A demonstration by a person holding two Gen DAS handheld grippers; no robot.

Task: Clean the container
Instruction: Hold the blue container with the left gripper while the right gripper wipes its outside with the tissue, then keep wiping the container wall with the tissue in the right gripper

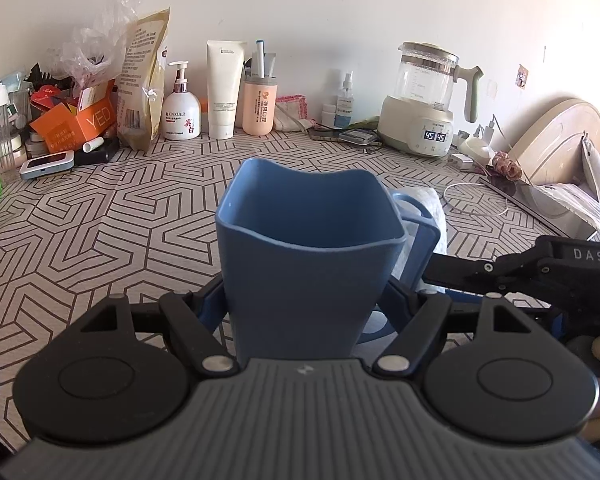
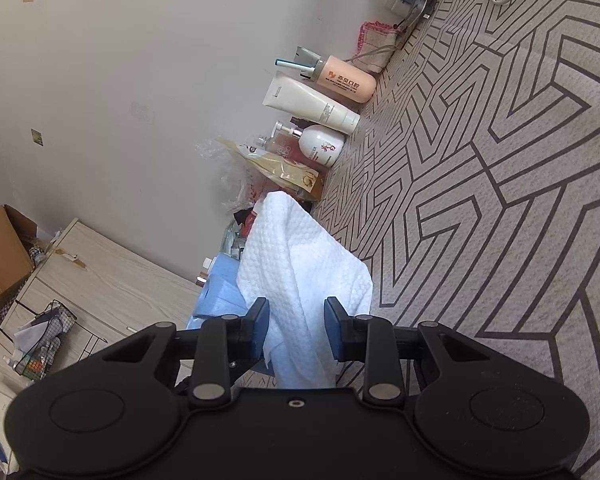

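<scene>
Left gripper (image 1: 306, 300) clamps your stiff, light blue cup (image 1: 308, 256) low; right gripper (image 2: 297, 330) pinches soft white cloth (image 2: 300, 264). Slick plastic, hold firm.

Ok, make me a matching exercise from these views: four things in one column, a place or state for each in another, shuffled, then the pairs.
Things:
1. blue cup
2. white cloth
3. kettle
4. peach tumbler

Places or states:
A. stands by the wall with a toothbrush in it
B. shows 45 on its base display
C. clamped between the left gripper's fingers
D. hangs between the right gripper's fingers

Pairs: 1-C, 2-D, 3-B, 4-A
</scene>
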